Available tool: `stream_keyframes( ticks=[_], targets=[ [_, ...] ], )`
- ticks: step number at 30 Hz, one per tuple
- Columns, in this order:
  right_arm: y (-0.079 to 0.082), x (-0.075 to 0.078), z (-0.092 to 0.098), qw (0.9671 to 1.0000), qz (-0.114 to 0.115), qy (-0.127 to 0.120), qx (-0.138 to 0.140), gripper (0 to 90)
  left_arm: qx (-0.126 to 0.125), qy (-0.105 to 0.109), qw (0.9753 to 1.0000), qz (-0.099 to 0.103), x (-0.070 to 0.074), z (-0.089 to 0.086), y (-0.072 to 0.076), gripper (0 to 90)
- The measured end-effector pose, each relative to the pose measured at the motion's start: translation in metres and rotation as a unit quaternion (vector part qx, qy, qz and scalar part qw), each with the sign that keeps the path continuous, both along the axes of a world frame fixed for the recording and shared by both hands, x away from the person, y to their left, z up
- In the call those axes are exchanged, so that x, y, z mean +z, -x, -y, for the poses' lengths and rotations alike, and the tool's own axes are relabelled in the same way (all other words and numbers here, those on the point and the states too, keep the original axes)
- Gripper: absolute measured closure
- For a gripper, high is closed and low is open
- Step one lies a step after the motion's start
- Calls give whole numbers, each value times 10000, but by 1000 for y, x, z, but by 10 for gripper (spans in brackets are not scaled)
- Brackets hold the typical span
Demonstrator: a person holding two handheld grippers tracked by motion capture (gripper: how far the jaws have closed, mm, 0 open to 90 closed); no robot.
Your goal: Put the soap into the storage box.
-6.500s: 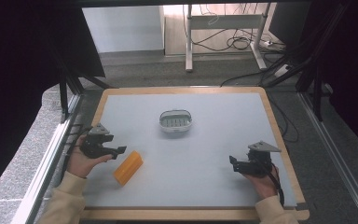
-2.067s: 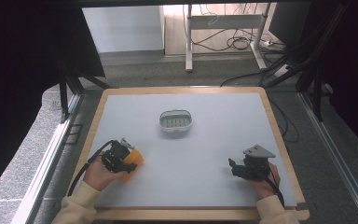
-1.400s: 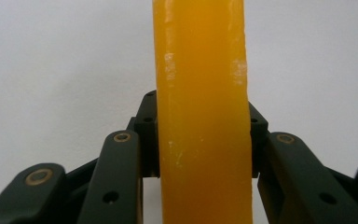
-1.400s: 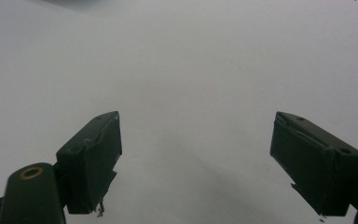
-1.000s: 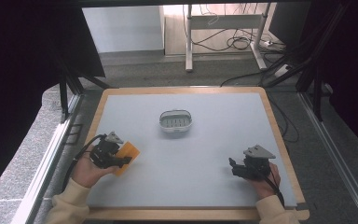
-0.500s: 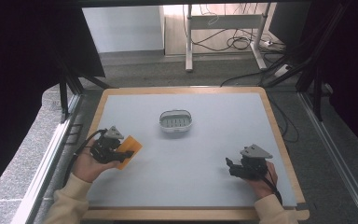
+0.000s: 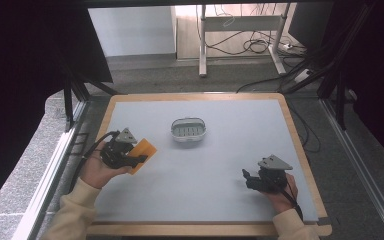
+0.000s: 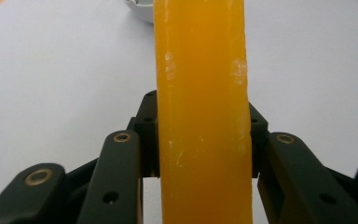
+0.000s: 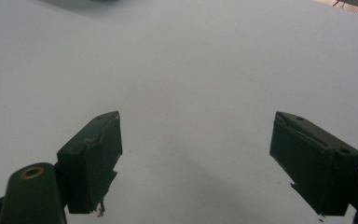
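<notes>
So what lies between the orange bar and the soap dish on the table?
Nothing: in the high view, bare grey table separates the orange bar from the soap dish.

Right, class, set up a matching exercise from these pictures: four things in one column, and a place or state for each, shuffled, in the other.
Things:
1. orange soap bar
2. soap dish
3. right gripper
4. left gripper

States:
A. jaws wide apart, nothing between them
B. sits alone near the table's middle
C. clamped between two black jaws
D. shut on the bar, at the table's left

Pairs: 1-C, 2-B, 3-A, 4-D
</notes>
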State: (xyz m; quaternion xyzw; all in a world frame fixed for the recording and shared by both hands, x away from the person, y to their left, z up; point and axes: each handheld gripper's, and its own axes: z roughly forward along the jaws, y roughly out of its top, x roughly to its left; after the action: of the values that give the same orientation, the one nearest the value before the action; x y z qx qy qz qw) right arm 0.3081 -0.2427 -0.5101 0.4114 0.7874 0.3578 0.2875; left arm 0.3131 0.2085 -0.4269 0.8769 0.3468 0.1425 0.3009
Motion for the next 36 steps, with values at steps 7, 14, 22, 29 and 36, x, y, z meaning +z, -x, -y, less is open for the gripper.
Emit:
stream_keyframes(
  ticks=[7,14,22,29,36],
  targets=[
    [0,1,1,10000,-28,-15,-12,171,-128,-4,9999,21,3,7,-6,616],
    [0,-1,2,10000,-86,-19,-26,171,-91,17,9999,55,8,12,-13,616],
    [0,-1,4,9999,-142,10,-97,172,-209,-19,9997,111,15,20,-20,616],
    [0,0,6,9997,-153,-18,-207,172,-374,18,9993,91,21,24,-28,616],
    [-1,-1,6,9996,-168,3,-221,172,-512,-57,9985,169,25,31,-32,616]
  ],
)
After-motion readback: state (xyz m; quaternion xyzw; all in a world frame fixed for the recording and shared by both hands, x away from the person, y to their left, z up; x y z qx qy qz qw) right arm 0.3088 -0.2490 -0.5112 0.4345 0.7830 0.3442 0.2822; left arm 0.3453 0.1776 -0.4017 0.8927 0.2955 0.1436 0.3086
